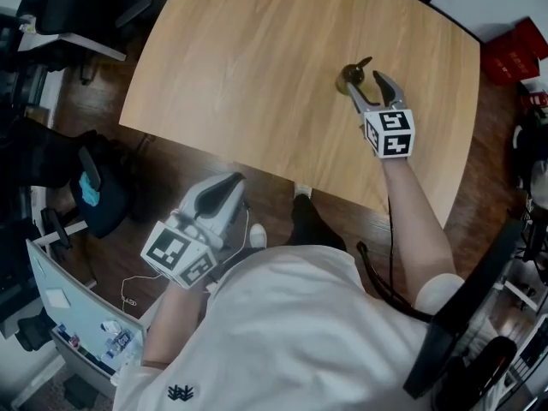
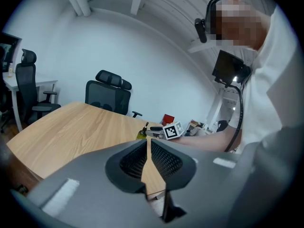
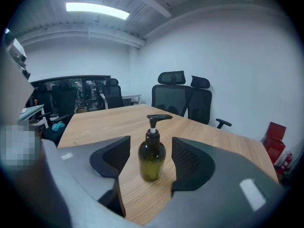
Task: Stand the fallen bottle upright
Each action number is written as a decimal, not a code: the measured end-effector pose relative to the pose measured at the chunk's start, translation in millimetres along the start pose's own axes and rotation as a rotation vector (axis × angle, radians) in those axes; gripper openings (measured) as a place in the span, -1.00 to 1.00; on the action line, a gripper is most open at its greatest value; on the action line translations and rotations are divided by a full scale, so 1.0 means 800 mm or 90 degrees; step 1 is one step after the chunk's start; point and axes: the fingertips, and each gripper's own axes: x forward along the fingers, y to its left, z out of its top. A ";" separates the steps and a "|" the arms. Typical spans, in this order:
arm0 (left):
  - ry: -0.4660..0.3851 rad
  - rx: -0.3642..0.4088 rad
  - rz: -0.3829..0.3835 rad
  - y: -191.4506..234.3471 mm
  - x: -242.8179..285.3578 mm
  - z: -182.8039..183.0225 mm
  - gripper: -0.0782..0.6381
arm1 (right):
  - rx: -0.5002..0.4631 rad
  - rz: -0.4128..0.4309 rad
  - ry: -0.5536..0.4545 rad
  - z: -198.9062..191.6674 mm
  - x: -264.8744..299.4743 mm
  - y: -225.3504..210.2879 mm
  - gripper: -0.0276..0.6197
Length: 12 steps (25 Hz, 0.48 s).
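Note:
A dark olive pump bottle (image 3: 152, 158) stands upright on the light wooden table (image 1: 257, 58), towards its right side (image 1: 351, 77). My right gripper (image 3: 149, 144) is open, one jaw on each side of the bottle's body, and neither pad touches it. From the head view that gripper (image 1: 363, 80) sits just beside the bottle. My left gripper (image 1: 225, 185) hangs off the table's near edge, close to the person's body, shut with nothing in it (image 2: 147, 144). In the left gripper view the bottle (image 2: 141, 133) shows small and far off.
Black office chairs stand behind the table (image 3: 183, 99) and at the room's left (image 1: 68, 7). A red box (image 1: 514, 50) lies on the floor past the table's right edge. A desk with small items (image 1: 77, 315) is at lower left.

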 end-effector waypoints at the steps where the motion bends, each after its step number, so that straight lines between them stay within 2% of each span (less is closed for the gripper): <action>1: -0.006 0.005 -0.003 0.003 -0.010 -0.001 -0.71 | 0.003 -0.005 0.001 -0.003 -0.015 0.007 -0.04; 7: -0.042 0.048 -0.049 -0.006 -0.082 -0.020 -0.71 | 0.003 -0.034 -0.014 -0.012 -0.143 0.080 -0.04; 12: -0.044 0.068 -0.093 -0.011 -0.164 -0.061 -0.71 | 0.030 -0.057 -0.028 -0.027 -0.267 0.183 -0.04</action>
